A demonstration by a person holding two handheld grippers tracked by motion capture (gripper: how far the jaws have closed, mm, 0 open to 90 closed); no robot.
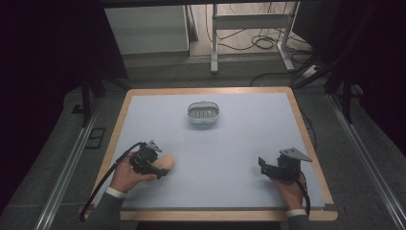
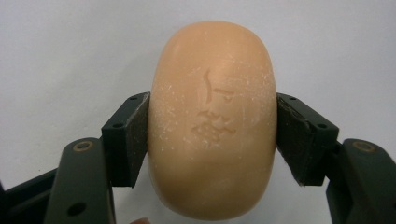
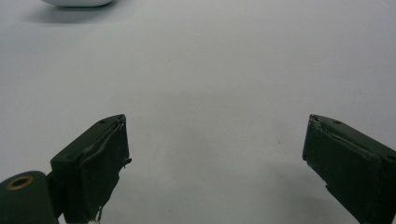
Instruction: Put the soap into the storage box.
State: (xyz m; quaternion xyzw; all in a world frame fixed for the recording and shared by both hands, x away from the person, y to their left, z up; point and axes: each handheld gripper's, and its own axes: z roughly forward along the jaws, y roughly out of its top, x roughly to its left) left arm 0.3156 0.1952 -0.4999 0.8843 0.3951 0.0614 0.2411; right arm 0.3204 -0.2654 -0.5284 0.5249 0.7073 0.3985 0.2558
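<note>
A peach-coloured oval soap bar lies at the front left of the table, with stamped marks on its top face. My left gripper is shut on the soap, one pad pressed against each long side. A white slotted soap dish stands at the back middle of the table, apart from both grippers. My right gripper rests at the front right, open, with bare table between its jaws.
The table has a pale blue-grey top with a wooden rim. Beyond it stand a metal frame with cables on the floor and a white cabinet.
</note>
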